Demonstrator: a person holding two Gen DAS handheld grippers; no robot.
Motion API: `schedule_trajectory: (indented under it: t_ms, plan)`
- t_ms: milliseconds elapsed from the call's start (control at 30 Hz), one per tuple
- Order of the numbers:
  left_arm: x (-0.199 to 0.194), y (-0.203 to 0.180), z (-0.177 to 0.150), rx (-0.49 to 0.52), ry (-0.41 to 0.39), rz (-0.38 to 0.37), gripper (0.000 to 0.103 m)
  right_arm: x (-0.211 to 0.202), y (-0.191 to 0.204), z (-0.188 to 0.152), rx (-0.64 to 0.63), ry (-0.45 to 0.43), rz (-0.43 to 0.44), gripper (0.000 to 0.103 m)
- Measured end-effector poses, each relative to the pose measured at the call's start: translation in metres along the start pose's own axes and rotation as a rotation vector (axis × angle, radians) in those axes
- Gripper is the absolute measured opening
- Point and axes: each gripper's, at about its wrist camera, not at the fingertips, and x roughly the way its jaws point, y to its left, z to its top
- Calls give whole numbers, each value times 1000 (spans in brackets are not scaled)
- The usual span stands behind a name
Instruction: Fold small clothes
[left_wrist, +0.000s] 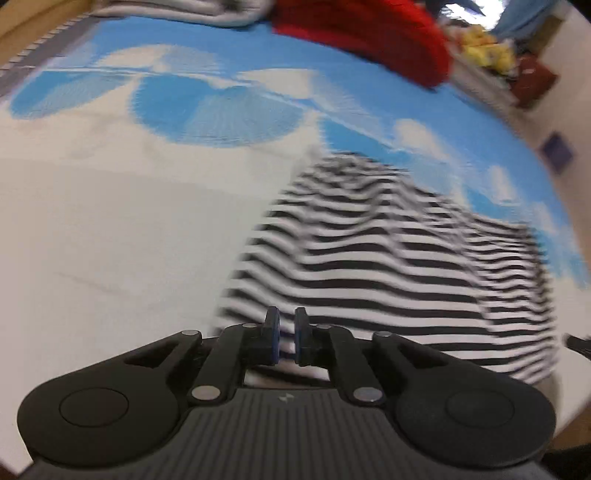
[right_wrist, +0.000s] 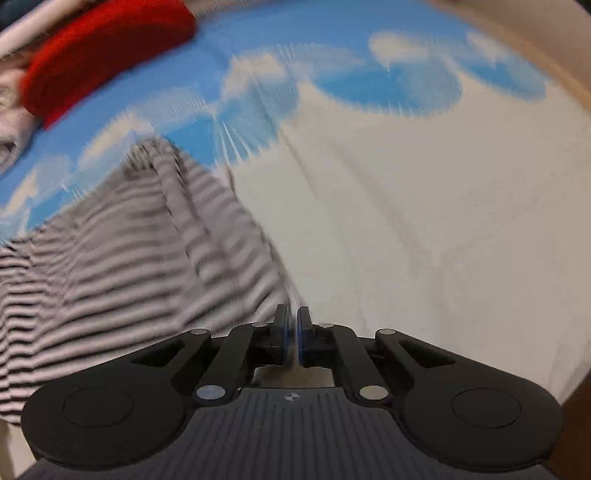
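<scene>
My left claw (left_wrist: 286, 336) and right claw (right_wrist: 291, 335) each pinch the near hem of the striped shirt (left_wrist: 388, 258) — two corners held so it lifts evenly off the bed sheet (left_wrist: 110, 240), mid-bed, before folding.

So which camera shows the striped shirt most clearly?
The left wrist view: the striped shirt fills its right half, with fairly crisp stripes. The right wrist view shows it on the left, more blurred and cut by the edge.

Both wrist cameras look steeply down, close over the shared striped garment (left_wrist: 388, 258) and blue-white sheet (right_wrist: 424, 203)
</scene>
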Motion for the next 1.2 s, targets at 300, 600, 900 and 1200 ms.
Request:
schedule_trajectory:
  t_ms: [300, 600, 900, 1200]
  plan:
    - [45, -25, -8, 65, 190, 17, 25, 33, 9, -12, -138, 179, -71, 12]
    - [5, 15, -8, -155, 83, -31, 28, 5, 9, 0, -107, 21, 14, 30]
    - [-4, 41, -34, -384, 95, -99, 47, -21, 17, 3, -114, -69, 77, 32]
    - [32, 53, -41, -518, 212, -5, 53, -36, 13, 7, -120, -136, 105, 32]
